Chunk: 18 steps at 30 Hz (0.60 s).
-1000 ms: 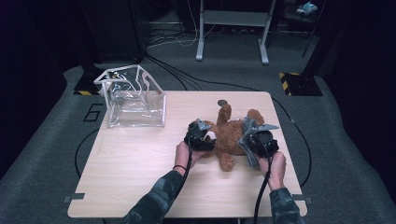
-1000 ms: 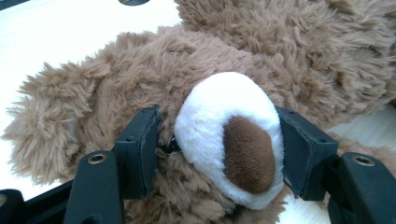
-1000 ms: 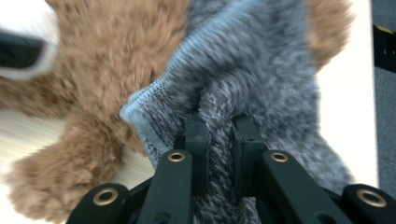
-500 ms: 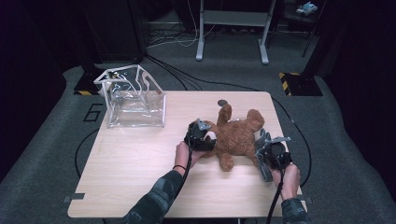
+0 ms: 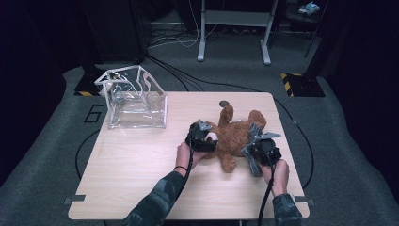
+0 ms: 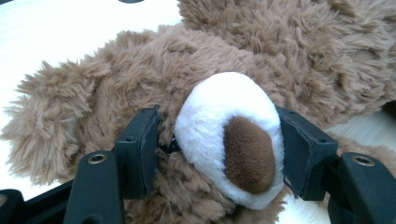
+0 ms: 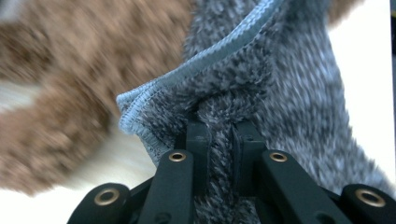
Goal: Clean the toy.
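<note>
A brown teddy bear (image 5: 236,133) lies on its back on the wooden table (image 5: 127,174), right of the middle. My left gripper (image 5: 201,137) is at its head. In the left gripper view the two pads (image 6: 140,151) press on either side of the bear's white muzzle (image 6: 219,116) with its brown nose. My right gripper (image 5: 261,149) sits at the bear's right side, shut on a fold of grey fleecy cloth (image 7: 285,88) with a pale blue stitched hem. In the high view the grey cloth (image 5: 252,163) hangs down from the gripper onto the table.
A clear plastic bag (image 5: 136,101) with handles stands open at the table's back left. Black cables run over the grey floor behind the table, near a metal stand (image 5: 233,19). The person's forearms come in from the front edge.
The right gripper swung with the grey cloth out to the right and toward the person, then came back in beside the bear. The left gripper and the bear stayed put.
</note>
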Each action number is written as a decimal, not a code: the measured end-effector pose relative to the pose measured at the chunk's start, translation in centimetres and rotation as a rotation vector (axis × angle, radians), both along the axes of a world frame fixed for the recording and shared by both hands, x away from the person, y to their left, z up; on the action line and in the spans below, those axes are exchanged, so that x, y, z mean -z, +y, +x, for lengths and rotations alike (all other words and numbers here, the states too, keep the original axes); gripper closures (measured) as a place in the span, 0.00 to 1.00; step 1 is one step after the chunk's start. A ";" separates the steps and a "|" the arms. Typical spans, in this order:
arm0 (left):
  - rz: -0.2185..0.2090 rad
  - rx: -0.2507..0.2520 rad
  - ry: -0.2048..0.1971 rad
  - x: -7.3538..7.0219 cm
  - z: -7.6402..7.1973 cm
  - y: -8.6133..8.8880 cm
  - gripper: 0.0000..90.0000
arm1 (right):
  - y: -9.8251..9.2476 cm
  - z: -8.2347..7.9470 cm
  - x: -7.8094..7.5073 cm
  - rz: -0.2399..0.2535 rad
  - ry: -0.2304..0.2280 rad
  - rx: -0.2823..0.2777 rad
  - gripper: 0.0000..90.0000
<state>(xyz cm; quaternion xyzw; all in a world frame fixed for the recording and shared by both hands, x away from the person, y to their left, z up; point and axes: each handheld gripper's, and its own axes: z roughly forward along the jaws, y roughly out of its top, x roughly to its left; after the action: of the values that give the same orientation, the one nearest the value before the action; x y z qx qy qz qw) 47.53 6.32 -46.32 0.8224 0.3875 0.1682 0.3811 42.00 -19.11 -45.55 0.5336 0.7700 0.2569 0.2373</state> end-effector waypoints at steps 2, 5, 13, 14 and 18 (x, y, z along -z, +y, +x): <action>0.005 0.005 0.002 0.0 0.1 0.1 0.40 | -0.9 -0.5 0.6 0.006 0.009 0.013 0.89; -0.008 -0.003 0.007 0.0 0.2 0.0 0.40 | -2.1 -1.2 1.0 0.000 0.022 0.037 0.90; -0.007 -0.008 0.033 -0.3 0.6 0.1 0.40 | -1.6 -1.9 -0.5 0.007 -0.024 0.025 0.89; -0.002 -0.004 0.040 -0.4 0.7 0.1 0.40 | -1.3 -1.9 -1.0 0.024 -0.037 0.002 0.89; -0.011 -0.014 0.056 -0.5 1.1 0.1 0.40 | 1.3 -1.8 -2.5 0.043 -0.075 -0.081 0.89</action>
<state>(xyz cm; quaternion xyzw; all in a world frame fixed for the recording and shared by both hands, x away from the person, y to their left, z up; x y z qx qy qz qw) 48.68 6.39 -45.83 0.8221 0.4045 0.1456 0.3734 40.19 -17.79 -43.06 0.4970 0.7759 0.3028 0.2437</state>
